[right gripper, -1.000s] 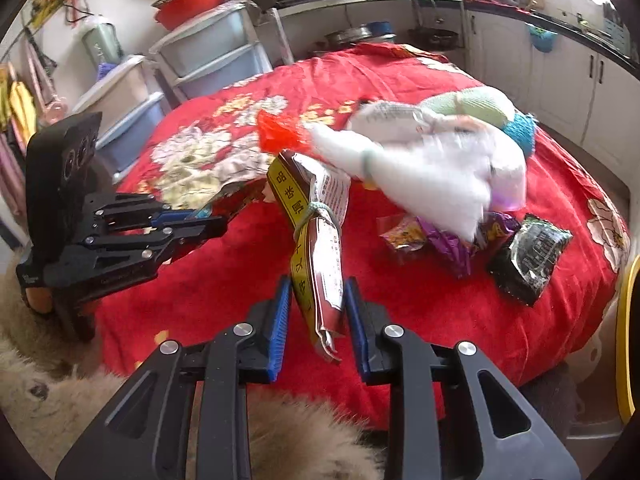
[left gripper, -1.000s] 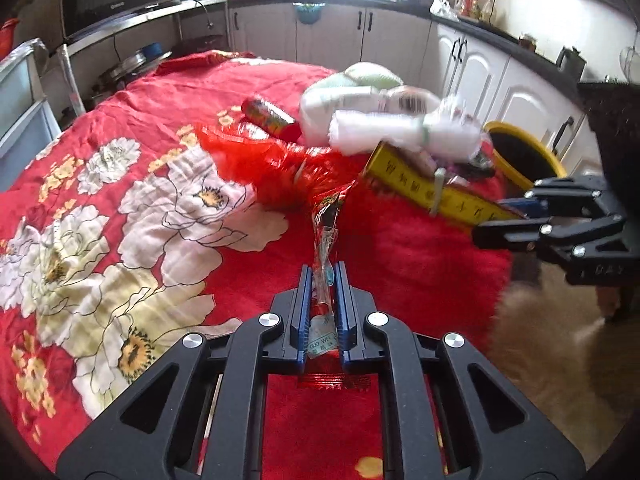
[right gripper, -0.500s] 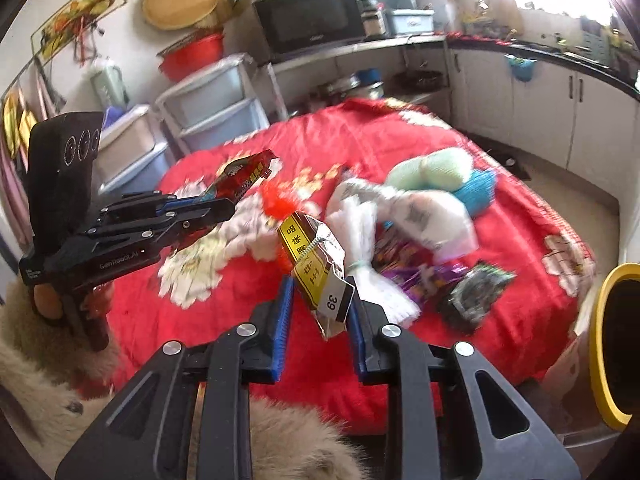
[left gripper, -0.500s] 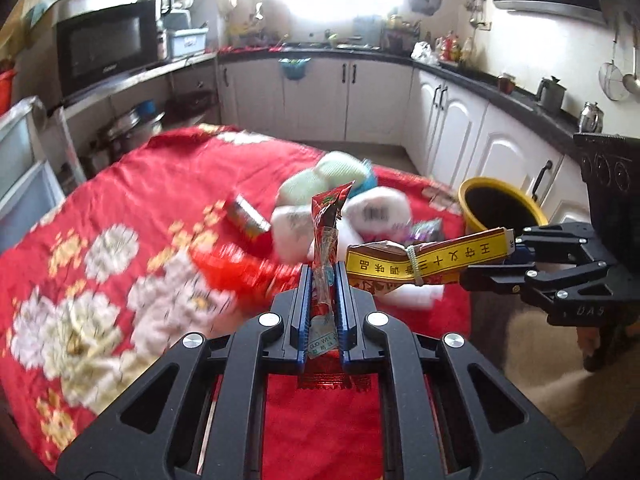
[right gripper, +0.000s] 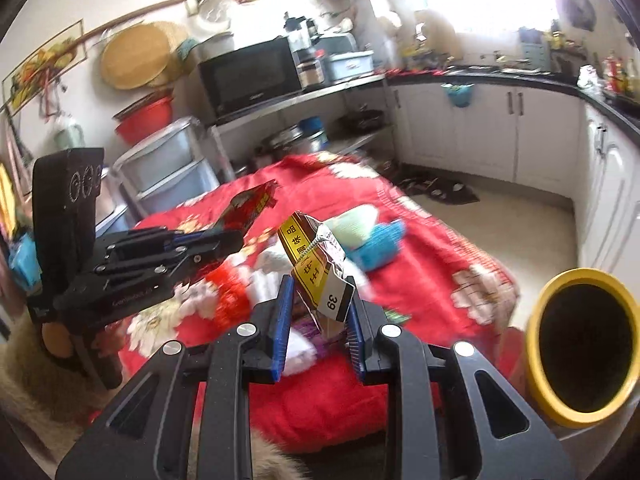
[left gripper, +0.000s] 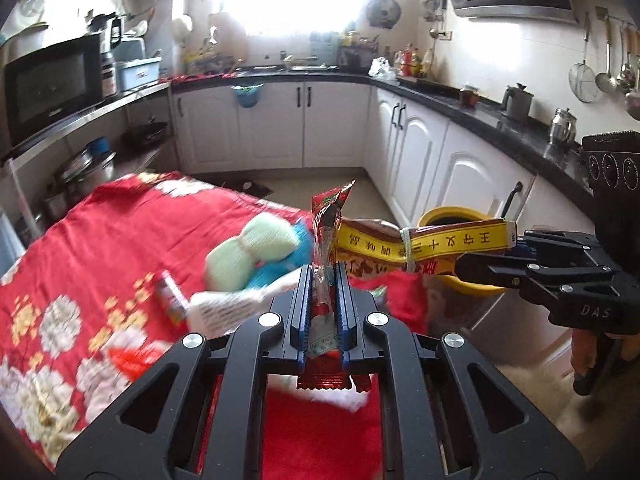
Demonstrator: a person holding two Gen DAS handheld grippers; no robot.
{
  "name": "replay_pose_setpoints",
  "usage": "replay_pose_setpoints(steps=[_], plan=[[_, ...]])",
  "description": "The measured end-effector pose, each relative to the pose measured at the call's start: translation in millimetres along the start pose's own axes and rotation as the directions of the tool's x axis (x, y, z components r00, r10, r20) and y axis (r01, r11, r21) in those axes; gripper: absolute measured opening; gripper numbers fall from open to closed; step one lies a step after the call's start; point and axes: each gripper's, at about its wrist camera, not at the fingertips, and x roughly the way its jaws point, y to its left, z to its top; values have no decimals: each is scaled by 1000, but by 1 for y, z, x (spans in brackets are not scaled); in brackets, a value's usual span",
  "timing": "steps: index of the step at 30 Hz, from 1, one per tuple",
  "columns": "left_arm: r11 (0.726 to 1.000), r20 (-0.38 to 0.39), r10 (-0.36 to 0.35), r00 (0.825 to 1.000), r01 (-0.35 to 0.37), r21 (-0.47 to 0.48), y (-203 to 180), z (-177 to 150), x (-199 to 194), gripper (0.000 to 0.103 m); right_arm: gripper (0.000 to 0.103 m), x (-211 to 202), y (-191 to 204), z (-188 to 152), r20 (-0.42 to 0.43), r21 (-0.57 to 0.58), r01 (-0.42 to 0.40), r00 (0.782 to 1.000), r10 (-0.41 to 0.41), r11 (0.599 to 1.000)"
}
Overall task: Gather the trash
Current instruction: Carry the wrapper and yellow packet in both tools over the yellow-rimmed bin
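Your right gripper [right gripper: 318, 312] is clamped on the yellow-banded packet [right gripper: 316, 264]; your left gripper [left gripper: 323, 300] is pinched tight on the red wrapper [left gripper: 326, 232]. Both pieces ride in the air above the red floral cloth [left gripper: 120, 240]

The yellow bin [right gripper: 580, 344] stands on the floor to the right of the table edge, mouth tipped toward the right camera. It lies right of and below the packet, so your right hand is the nearer one. In the left view the packet's long axis runs level, left to right, its far end reaching over to the red wrapper and its held end over the bin rim [left gripper: 452, 216]. The wrapper stands upright between the left pads

Against the frame a second ago: both pieces were low over the cloth among the litter; now they are lifted clear and swung toward the bin side, which shows far larger in the right view. More litter lies on the cloth: white bag [left gripper: 232, 308], green and blue bundle [left gripper: 260, 252]
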Motion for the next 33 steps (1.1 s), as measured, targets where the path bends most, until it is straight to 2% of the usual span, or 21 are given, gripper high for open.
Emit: replay_pose_setpoints(steps=[5, 13, 25, 33], plan=[[999, 27, -47, 999, 47, 6, -18, 21, 17, 7, 24, -17, -26, 5, 46, 39, 93, 994, -94, 995], [992, 38, -124, 992, 122, 42, -60, 49, 49, 7, 24, -51, -71, -1, 88, 113, 245, 963, -256, 963], [972, -7, -225, 974, 225, 72, -121, 70, 102, 7, 24, -90, -136, -21, 77, 231, 431, 886, -458, 872], [960, -58, -266, 962, 270, 73, -150, 70, 136, 7, 24, -98, -166, -38, 37, 269, 516, 838, -545, 813]])
